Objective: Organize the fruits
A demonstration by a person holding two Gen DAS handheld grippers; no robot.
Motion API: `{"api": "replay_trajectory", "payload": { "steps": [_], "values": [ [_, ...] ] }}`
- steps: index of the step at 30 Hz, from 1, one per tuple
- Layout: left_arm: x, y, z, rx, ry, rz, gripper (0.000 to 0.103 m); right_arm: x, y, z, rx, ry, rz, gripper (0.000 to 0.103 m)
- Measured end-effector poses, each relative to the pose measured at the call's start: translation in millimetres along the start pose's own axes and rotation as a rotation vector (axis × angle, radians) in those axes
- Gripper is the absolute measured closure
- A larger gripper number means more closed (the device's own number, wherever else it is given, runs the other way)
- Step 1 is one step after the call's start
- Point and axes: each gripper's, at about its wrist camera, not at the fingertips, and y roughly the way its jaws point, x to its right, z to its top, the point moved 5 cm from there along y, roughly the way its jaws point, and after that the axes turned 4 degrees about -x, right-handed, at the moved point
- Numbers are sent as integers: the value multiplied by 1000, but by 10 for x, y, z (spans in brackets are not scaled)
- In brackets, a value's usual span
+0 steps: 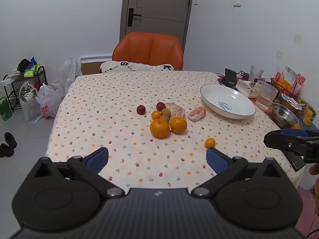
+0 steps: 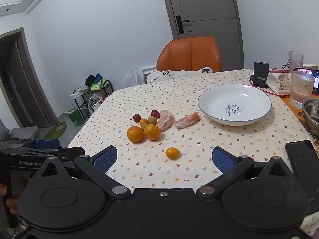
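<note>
A cluster of fruit lies mid-table: two big oranges (image 1: 159, 128) (image 2: 135, 133), a small orange, two greenish-brown fruits (image 1: 165, 112), two red fruits (image 1: 141, 109) and two peeled citrus pieces (image 1: 197, 114) (image 2: 187, 120). One small orange (image 1: 210, 142) (image 2: 172, 152) lies alone, nearer to me. The empty white plate (image 1: 247, 111) (image 2: 209, 107) sits to the right. My left gripper (image 1: 157, 159) is open, hovering over the near tablecloth. My right gripper (image 2: 164, 158) is open too, with the lone small orange just beyond its fingertips.
An orange chair (image 1: 147, 49) stands at the table's far side. Glasses (image 2: 301, 87), a steel bowl (image 1: 285, 116), a phone stand (image 2: 260, 73) and packets crowd the right edge. Bags and a rack (image 1: 30, 91) stand on the floor at left.
</note>
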Motion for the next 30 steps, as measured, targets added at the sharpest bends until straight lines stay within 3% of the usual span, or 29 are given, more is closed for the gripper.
{"api": "replay_trajectory", "payload": {
  "steps": [30],
  "values": [
    [14,-12,-15,16,-1,-38,0,-13,5,-24,-7,-2,8,0]
  ]
}}
